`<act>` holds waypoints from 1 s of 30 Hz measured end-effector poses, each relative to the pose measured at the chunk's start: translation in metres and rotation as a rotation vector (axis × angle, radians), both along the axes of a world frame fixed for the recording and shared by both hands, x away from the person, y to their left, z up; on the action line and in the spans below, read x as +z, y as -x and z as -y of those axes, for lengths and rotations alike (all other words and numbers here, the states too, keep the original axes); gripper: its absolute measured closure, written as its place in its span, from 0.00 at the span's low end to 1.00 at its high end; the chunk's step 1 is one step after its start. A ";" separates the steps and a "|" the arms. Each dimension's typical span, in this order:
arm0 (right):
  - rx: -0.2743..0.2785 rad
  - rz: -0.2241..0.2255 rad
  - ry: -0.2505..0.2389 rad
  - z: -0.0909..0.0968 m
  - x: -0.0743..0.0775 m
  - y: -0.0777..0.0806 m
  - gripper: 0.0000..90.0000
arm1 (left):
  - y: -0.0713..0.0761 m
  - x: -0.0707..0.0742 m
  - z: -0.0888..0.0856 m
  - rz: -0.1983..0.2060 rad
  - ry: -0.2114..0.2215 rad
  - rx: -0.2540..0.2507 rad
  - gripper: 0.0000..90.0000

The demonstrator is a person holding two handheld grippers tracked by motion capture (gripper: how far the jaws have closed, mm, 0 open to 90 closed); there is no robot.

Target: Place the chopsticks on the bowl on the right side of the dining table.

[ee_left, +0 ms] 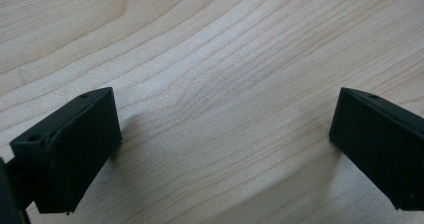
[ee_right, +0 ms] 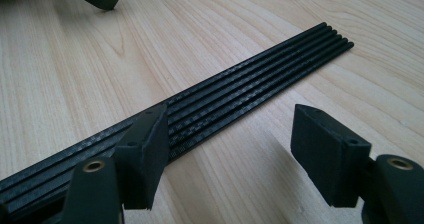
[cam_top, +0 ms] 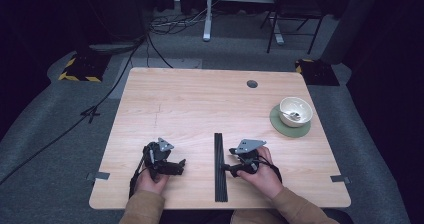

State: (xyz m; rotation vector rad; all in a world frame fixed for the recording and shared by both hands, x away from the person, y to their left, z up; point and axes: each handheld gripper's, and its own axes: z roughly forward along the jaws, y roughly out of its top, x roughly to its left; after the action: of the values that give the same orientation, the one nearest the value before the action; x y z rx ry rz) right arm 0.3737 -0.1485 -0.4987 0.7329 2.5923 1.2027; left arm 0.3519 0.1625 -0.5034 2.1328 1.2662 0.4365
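A long black ribbed strip (cam_top: 219,166) lies on the wooden table (cam_top: 200,104), running from the middle to the front edge. My right gripper (cam_top: 227,160) rests just right of it, held by a hand and pointing left at it. In the right gripper view the jaws (ee_right: 232,139) stand wide open. One jaw hangs over the strip (ee_right: 250,84) and the other over bare wood, and nothing is gripped. My left gripper (cam_top: 180,165) sits left of the strip, low over the table. Its jaws (ee_left: 225,124) are open over bare wood.
A white bowl (cam_top: 295,111) with a spoon (cam_top: 292,115) in it stands on a green coaster (cam_top: 290,127) at the right. A cable hole (cam_top: 252,84) sits near the far edge. Tape marks (cam_top: 101,175) flag the front corners. Cables and a chair (cam_top: 292,9) lie beyond the table.
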 end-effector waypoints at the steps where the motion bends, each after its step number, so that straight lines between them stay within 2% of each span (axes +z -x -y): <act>1: -0.002 -0.005 0.004 0.000 0.000 0.001 0.35 | 0.000 0.000 0.000 0.000 0.000 0.000 0.00; 6: -0.004 -0.008 0.022 0.003 -0.001 0.000 0.35 | 0.000 0.000 0.000 0.000 0.000 -0.001 0.00; 10: -0.026 -0.005 0.012 0.006 0.002 0.002 0.35 | 0.000 0.000 0.000 -0.002 0.000 -0.004 0.00; 12: -0.011 -0.001 0.010 0.005 0.003 0.005 0.35 | 0.000 0.000 0.000 -0.003 -0.003 -0.006 0.00; 16: -0.002 -0.023 0.035 0.004 0.000 0.011 0.36 | -0.001 0.000 0.000 -0.004 -0.003 -0.008 0.00; 17: 0.007 -0.009 0.031 0.005 -0.001 0.009 0.36 | -0.001 0.000 0.000 -0.004 -0.003 -0.008 0.00; 24: -0.042 -0.016 0.066 0.026 0.001 0.001 0.37 | -0.001 0.000 0.000 -0.003 -0.004 -0.008 0.00; 26: -0.068 -0.029 0.072 0.038 0.003 -0.004 0.38 | -0.001 0.000 0.000 -0.003 -0.004 -0.009 0.00; 30: -0.133 -0.025 0.068 0.057 0.007 -0.011 0.39 | -0.001 0.000 0.000 -0.003 -0.004 -0.008 0.00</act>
State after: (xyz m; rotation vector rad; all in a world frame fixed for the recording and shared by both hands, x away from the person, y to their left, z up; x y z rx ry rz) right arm 0.3852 -0.2052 -0.4917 0.8956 2.5443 1.0686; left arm 0.3527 0.1625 -0.5030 2.1421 1.2588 0.4333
